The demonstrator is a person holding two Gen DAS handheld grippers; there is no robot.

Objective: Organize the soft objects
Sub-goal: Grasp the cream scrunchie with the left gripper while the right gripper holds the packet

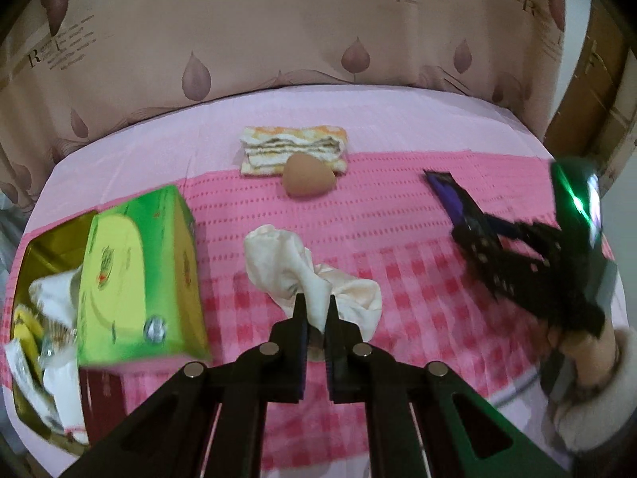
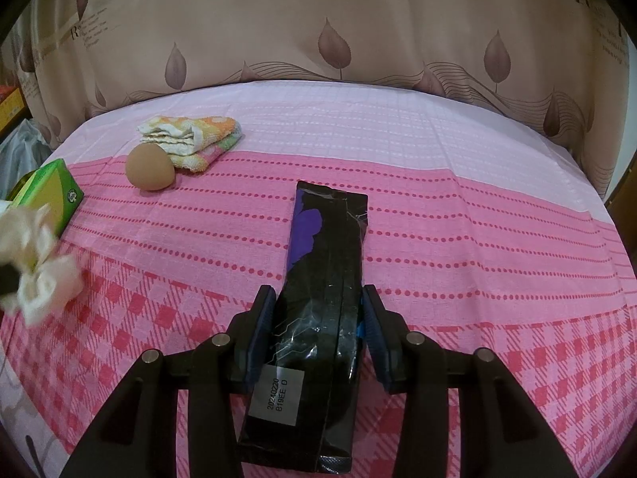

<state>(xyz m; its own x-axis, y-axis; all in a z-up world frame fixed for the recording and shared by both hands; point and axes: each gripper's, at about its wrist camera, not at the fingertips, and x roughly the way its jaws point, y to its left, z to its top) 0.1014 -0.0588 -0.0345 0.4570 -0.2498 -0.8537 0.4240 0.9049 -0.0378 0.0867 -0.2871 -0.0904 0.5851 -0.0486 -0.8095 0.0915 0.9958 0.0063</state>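
**Both grippers are holding: cloth on the left, black packet on the right**

In the left wrist view, the left gripper [image 1: 315, 310] is pinching a cream cloth [image 1: 306, 275] at the lower centre of the frame, its two fingers nearly together with a fold of fabric between them. The cloth is bunching out from the fingertips, its long axis running from the upper left toward the lower right.

In the right wrist view, the right gripper [image 2: 318, 318] is clamping a black packet [image 2: 322, 298] with a purple patch, one pad on each long side. The packet's long axis is lying along the fingers, its far end pointing up the frame and its labelled end sitting low between the arms.

A folded towel [image 1: 294, 150] and a brown egg-shaped sponge [image 1: 307, 177] are lying touching at the upper centre of the pink tablecloth [image 1: 398, 207]. A green box [image 1: 139, 279] is standing at the left, beside a yellow tin [image 1: 47, 239] with cloths inside.
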